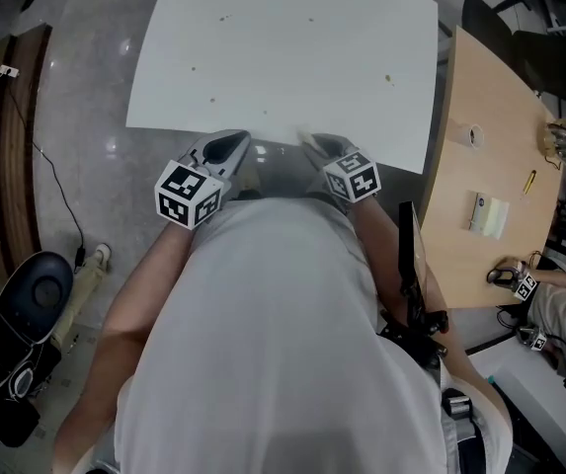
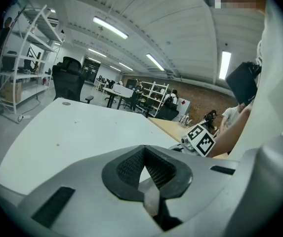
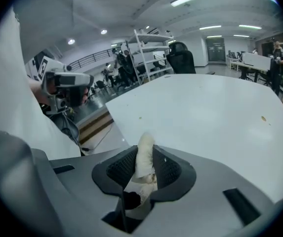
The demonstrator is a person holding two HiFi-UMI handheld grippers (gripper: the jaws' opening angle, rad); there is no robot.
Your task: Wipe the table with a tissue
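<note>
Blocking much of the head view, the person's white shirt (image 1: 273, 344) hides both hands and the rear of each tool, so only the jaw ends and the black-and-white marker cubes show past it.

The left grey plastic gripper (image 2: 143, 151) hangs just above the near edge of the white square table (image 1: 283, 57). Its ribbed black pads (image 2: 129, 167) meet at their tips, and the bright tabletop shows through the wedge-shaped gap behind them. A pale sliver sits low between the pad bases; I cannot tell what it is, and nothing else is in this grip.

The right grey plastic gripper (image 3: 144, 154) is clamped on a rolled white paper tissue (image 3: 145, 149). The tissue's upper end pokes out past the pad tips, while its crumpled lower end sinks into the dark slot behind them and is lost there. From the head camera the tissue is too small to pick out.

Small brown specks (image 1: 389, 79) dot the tabletop, well apart from both tools.

A light wooden table (image 1: 480, 255) stands to the right, cut off by the frame, bearing a roll of tape (image 1: 473, 134), a yellow pen (image 1: 529, 181) and a pale yellow notepad (image 1: 488, 213).

White metal shelving (image 2: 27, 58) stands beyond the table; its contents are too small to name.
</note>
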